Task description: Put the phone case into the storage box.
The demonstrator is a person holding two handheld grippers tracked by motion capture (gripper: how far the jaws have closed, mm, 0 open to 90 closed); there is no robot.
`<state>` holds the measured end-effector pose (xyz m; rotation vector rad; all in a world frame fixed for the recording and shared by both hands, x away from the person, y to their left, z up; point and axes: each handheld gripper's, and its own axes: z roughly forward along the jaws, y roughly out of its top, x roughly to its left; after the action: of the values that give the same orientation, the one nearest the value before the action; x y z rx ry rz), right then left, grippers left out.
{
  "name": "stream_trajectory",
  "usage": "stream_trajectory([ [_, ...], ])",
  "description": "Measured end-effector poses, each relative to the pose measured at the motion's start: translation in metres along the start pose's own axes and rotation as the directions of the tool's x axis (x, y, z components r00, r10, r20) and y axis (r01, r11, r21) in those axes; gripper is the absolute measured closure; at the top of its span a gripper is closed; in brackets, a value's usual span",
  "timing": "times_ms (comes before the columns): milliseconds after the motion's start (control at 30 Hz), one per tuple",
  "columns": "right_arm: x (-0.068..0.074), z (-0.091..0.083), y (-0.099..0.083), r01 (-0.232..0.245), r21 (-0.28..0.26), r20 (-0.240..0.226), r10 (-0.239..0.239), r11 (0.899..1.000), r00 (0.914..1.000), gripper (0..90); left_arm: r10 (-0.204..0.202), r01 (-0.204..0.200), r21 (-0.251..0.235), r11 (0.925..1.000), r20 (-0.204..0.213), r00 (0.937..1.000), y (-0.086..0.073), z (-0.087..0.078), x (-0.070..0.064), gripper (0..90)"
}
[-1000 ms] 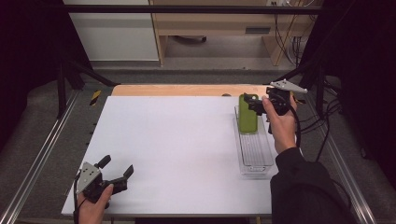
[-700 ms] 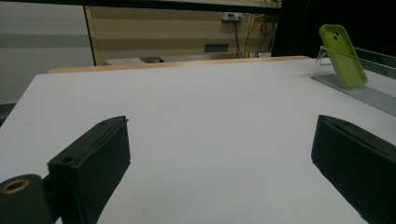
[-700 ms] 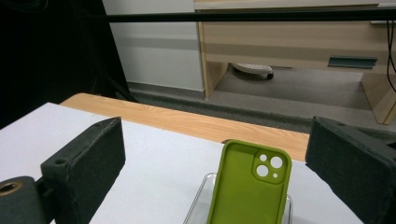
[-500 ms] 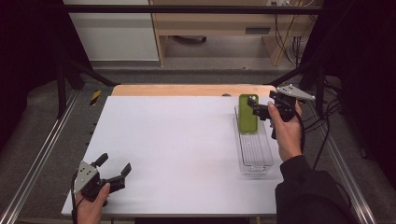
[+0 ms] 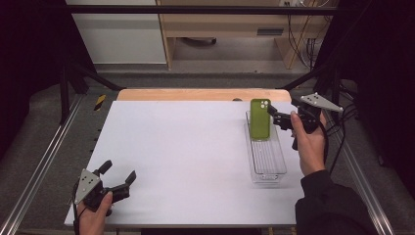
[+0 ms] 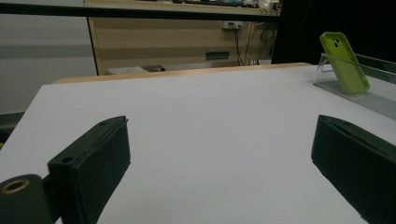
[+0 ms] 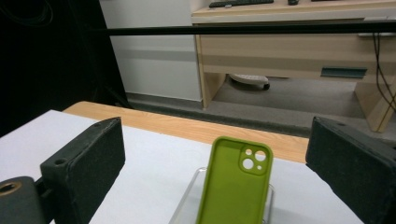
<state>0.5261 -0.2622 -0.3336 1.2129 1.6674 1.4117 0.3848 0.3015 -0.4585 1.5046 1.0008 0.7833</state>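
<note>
Since the earlier frames, the right gripper (image 5: 274,115) had drawn back a little toward the table's right edge, its jaws apart and off the lime-green soft phone case (image 5: 260,119). The case stood upright, long axis vertical, leaning at the far end of the clear plastic tray (image 5: 268,169). It lay just left of that gripper. The left gripper (image 5: 119,178), also spread open, rested well apart at the near left corner.
</note>
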Motion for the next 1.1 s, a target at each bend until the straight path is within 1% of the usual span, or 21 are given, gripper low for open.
stream_trajectory([
  [100,-0.003,-0.005,-0.002,0.002,-0.005,0.005,-0.002,1.000,1.0000,4.7,0.006,-0.006,-0.002,1.0000,0.003,1.0000,0.000,0.000,0.000,3.9],
  [300,-0.008,-0.014,-0.005,0.007,-0.009,0.018,-0.007,1.000,0.9998,4.6,0.005,-0.005,-0.003,1.0000,0.002,1.0000,0.000,-0.001,0.000,3.9],
  [433,-0.009,-0.019,-0.007,0.028,-0.014,0.021,-0.028,0.999,0.9994,4.6,0.013,-0.013,-0.010,0.9999,0.008,0.9999,0.001,-0.001,0.000,3.9],
  [633,-0.011,-0.027,-0.008,0.044,-0.027,0.016,-0.043,0.999,0.9989,3.9,0.016,-0.016,-0.013,0.9998,0.012,0.9998,0.001,-0.001,-0.001,3.8],
  [833,-0.014,-0.037,-0.010,0.039,-0.039,0.012,-0.039,0.998,0.9992,3.6,0.015,-0.015,-0.012,0.9998,0.010,0.9998,0.001,-0.002,0.000,3.8],
  [1100,-0.018,-0.050,-0.013,0.052,-0.055,0.023,-0.051,0.997,0.9984,3.6,0.010,-0.010,-0.014,0.9999,0.008,0.9999,0.001,-0.002,0.000,3.8],
])
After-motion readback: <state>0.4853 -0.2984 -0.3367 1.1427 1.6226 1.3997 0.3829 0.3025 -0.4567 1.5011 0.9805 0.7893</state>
